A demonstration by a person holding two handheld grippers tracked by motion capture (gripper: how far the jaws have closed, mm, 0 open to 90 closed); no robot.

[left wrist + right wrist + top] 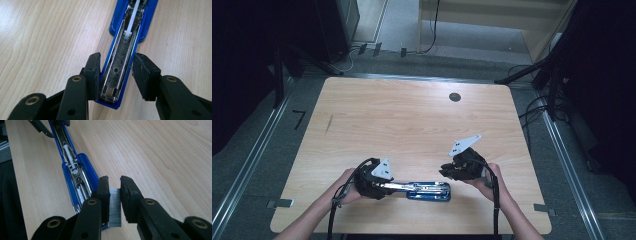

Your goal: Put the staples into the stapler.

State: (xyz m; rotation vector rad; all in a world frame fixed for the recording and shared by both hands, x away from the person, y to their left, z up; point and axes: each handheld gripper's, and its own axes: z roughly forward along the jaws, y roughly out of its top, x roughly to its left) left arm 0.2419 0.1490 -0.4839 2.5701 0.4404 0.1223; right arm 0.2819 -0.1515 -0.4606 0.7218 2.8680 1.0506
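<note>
A blue stapler [427, 190] lies swung open and flat near the table's front edge, its metal magazine facing up. My left gripper [387, 187] is shut on the stapler's left end. In the left gripper view the stapler [122, 57] runs away between the pads of the left gripper [116, 67], which press on the sides of the empty channel. My right gripper [447, 171] hovers just above the stapler's right end. In the right gripper view a grey strip of staples [115, 207] is pinched on edge in the right gripper [115, 187], beside the stapler [75, 175].
The light wooden table [412, 115] has a small black round grommet [455, 97] near its far edge. Dark floor, cables and stands surround the table. The person's forearms come in from the bottom edge.
</note>
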